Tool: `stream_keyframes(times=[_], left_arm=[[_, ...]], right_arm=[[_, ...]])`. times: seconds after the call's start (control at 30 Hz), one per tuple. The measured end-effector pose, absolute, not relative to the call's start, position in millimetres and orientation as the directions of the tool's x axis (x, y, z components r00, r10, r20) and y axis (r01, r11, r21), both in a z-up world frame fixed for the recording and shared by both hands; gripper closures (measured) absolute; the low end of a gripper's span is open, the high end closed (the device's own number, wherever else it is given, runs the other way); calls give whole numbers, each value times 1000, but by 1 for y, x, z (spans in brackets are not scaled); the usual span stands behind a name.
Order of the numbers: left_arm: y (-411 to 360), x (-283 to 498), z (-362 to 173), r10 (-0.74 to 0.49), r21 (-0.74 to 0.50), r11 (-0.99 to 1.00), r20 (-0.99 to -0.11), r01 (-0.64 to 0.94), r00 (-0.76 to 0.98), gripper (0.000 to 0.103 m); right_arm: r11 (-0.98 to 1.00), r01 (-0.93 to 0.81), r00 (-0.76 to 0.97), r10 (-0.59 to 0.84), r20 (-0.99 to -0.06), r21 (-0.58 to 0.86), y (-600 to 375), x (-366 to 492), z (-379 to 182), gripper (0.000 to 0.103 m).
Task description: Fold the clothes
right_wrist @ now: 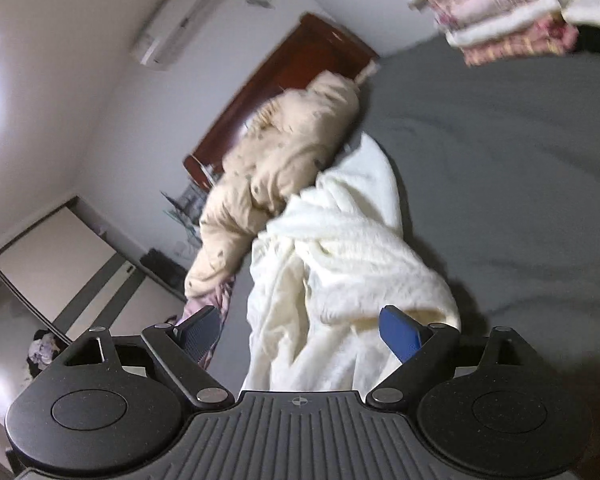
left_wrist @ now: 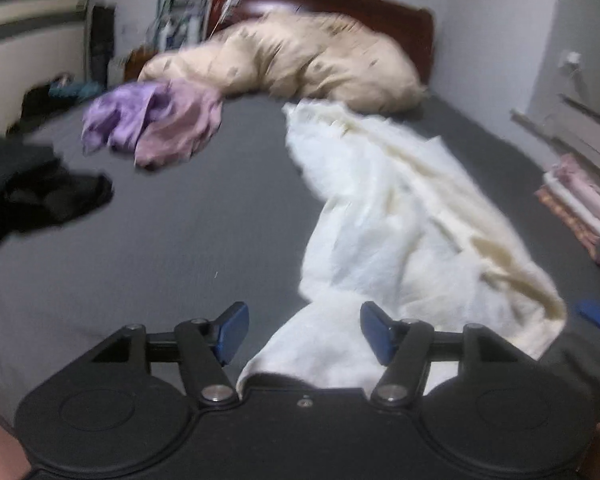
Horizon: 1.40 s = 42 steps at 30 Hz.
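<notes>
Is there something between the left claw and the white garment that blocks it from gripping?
Nothing visible blocks it. The left claw is open, and the white garment already lies in the gap between its blue pads. The purple clothes and the black clothes lie apart on the grey bed.

both black tongs (left_wrist: 304, 332) (right_wrist: 300, 336) carry 2 blue pads and silver screws.

garment (left_wrist: 400, 216) on bed (left_wrist: 180, 248), right | crumpled clothes (left_wrist: 152, 124) far left | duvet (left_wrist: 300, 60) behind, seemingly against headboard (left_wrist: 340, 0)
</notes>
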<state>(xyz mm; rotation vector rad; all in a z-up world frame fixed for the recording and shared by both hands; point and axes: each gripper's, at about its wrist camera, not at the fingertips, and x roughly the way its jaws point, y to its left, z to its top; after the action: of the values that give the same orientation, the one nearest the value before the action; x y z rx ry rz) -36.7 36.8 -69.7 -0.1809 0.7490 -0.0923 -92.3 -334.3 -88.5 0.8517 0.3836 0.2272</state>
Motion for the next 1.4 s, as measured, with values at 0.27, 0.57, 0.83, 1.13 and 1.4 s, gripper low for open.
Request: stream_keyframes(times=[0.27,0.57,0.83,1.13,1.4], left_arm=[[27,3,-98,-141,-253,965,-729,-72,670,43],[-15,13,-90,-176,-248,969,-655,10,735,95],[-94,-10,-53,-385,-87,914,-494,396,780,95],[-168,-26,-80,-495,20,788,-574,615,653,93],[-111,-45,-54,-499,-33,819,-532,572,684,38]], right_arm=[[687,-6,916,295,-271,727,-342,-87,-108,16],[655,0,912,310,-268,756,-349,-78,-116,16],[624,34,957,205,-206,780,-373,-85,-112,16],[508,113,977,101,-189,854,-418,-94,-121,16],[518,75,959,197,-204,852,-415,-82,-113,16]])
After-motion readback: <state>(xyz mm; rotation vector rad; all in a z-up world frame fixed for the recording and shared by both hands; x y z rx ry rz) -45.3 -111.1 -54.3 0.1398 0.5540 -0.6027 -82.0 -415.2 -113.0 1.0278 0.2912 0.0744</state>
